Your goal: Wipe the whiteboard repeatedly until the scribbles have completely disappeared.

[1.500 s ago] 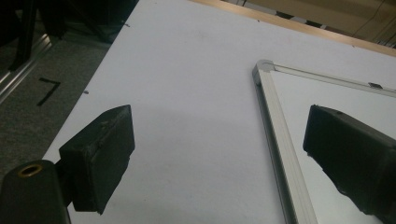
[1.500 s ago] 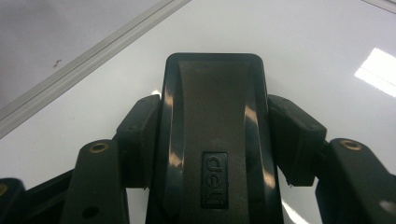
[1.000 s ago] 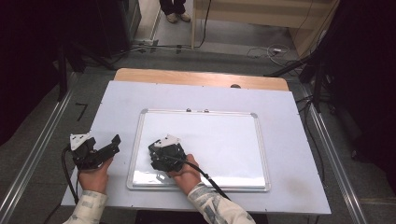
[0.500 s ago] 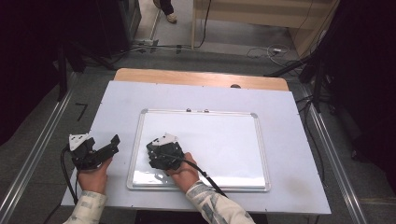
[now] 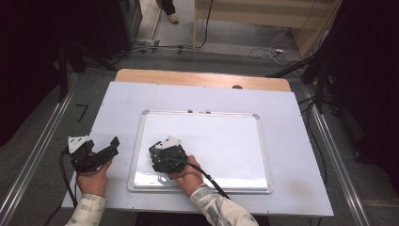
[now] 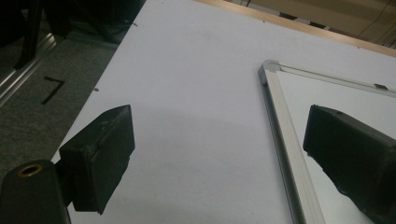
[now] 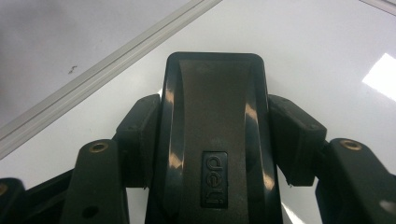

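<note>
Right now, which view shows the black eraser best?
The right gripper view: the eraser sits close up between the right tongs, its "deli" label readable, on the whiteboard. In the high view the hand and tongs mostly hide it.

Left gripper (image 6: 224, 154) hangs over the table (image 6: 187, 93), jaws wide apart w/ nothing between. Whiteboard (image 6: 345, 98): its metal-framed corner sits just beyond the jaws; one jaw is over the board, the other over bare table beside it. Grey floor (image 6: 32, 98) past the table edge.
</note>
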The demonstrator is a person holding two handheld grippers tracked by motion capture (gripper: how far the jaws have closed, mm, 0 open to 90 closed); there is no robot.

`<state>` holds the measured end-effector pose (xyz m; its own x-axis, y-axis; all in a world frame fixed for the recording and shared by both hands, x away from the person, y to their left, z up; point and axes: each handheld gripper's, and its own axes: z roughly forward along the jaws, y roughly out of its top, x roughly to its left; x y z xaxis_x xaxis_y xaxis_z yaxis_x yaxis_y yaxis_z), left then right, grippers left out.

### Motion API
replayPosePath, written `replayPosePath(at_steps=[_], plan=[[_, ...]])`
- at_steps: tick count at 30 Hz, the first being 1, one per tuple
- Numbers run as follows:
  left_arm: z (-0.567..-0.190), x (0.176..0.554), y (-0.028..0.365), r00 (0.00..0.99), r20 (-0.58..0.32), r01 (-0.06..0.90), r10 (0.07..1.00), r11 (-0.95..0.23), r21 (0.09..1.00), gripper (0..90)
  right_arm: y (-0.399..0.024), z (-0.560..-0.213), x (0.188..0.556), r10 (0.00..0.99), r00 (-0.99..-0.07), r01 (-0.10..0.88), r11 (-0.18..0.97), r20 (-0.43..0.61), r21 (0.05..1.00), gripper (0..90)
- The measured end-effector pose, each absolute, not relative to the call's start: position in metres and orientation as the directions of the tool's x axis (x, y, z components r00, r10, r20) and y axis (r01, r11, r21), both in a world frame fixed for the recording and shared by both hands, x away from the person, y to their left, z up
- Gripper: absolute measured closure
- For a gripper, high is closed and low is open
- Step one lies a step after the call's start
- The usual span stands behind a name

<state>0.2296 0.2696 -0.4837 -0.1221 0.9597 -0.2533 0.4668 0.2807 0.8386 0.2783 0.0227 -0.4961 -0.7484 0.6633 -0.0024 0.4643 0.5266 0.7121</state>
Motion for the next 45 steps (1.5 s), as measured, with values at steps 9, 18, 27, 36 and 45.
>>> replayPosePath(at_steps=[9, 18, 27, 36, 45], plan=[[-0.484, 0.229, 0.269, -0.123, -0.253, 0.466, 0.959, 0.281, 0.839, 9.5, 0.012, -0.496, 0.276, 0.665, -0.747, 0.464, 0.524, -0.002, 0.714, 38.2], [-0.484, 0.230, 0.270, -0.123, -0.254, 0.467, 0.959, 0.282, 0.838, 9.5, 0.000, -0.496, 0.274, 0.668, -0.744, 0.466, 0.524, -0.005, 0.714, 38.3], [-0.484, 0.229, 0.270, -0.124, -0.253, 0.467, 0.960, 0.281, 0.838, 9.5, -0.018, -0.496, 0.273, 0.680, -0.733, 0.476, 0.517, -0.004, 0.712, 38.2], [-0.484, 0.229, 0.269, -0.125, -0.252, 0.471, 0.960, 0.281, 0.836, 9.5, -0.035, -0.495, 0.270, 0.684, -0.730, 0.479, 0.516, -0.005, 0.710, 38.3], [-0.484, 0.229, 0.269, -0.126, -0.253, 0.470, 0.959, 0.282, 0.836, 9.5, -0.051, -0.495, 0.270, 0.689, -0.725, 0.480, 0.513, -0.008, 0.711, 38.3]])
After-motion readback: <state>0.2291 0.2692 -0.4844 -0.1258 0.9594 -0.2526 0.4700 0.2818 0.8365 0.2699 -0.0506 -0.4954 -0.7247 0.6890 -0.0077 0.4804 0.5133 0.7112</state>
